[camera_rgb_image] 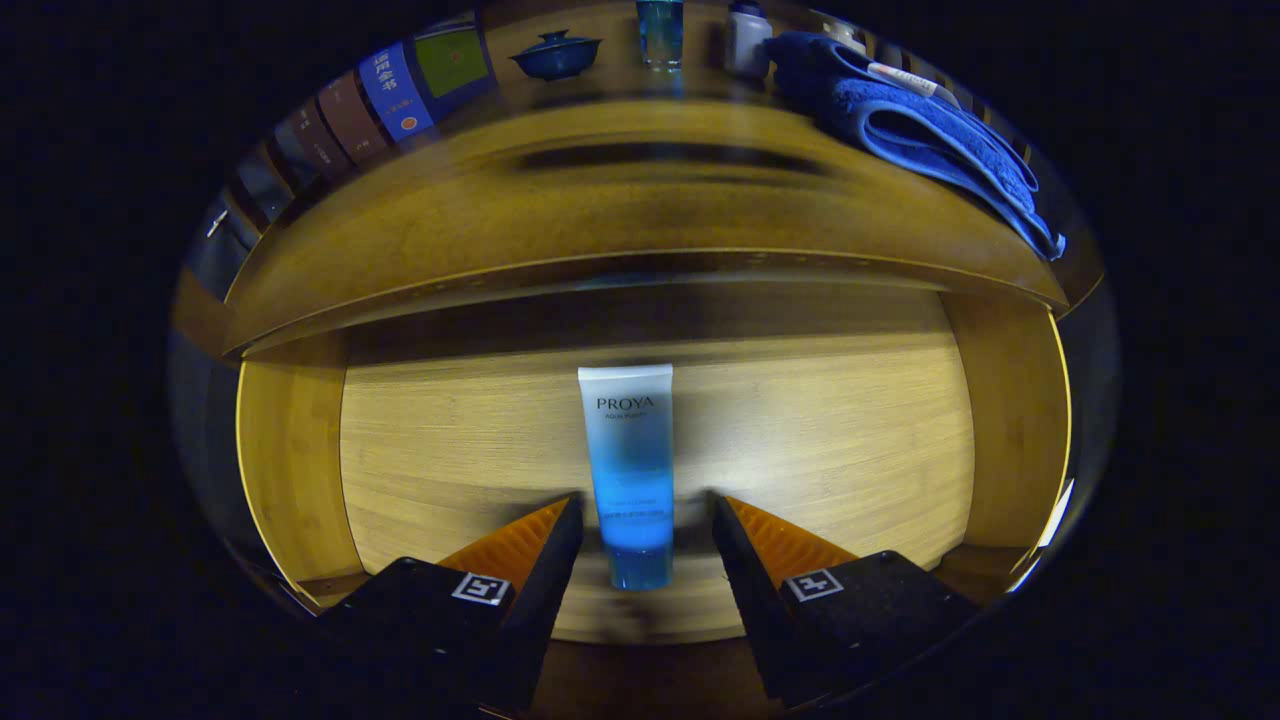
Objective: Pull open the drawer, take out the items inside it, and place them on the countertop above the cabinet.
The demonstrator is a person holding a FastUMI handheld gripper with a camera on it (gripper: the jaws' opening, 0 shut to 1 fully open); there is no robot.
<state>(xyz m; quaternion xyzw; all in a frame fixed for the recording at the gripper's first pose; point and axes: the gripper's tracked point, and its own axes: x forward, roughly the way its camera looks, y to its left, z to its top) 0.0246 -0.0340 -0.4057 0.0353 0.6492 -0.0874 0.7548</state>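
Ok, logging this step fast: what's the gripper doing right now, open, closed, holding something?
Gripper: open, holding nothing. Its fingers sit on either side of the tube lying on the floor of the open drawer, with gaps showing on both sides.

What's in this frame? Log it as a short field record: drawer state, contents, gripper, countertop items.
drawer: wooden drawer pulled open
contents: one white-and-blue plastic tube lying flat on the drawer floor, cap end toward the gripper
gripper: gripper open, fingers on either side of the tube's cap end, not pressing it
countertop: wooden countertop above the drawer
on countertop: folded blue towel, dark blue lidded bowl, row of books
task progress: tube not yet lifted
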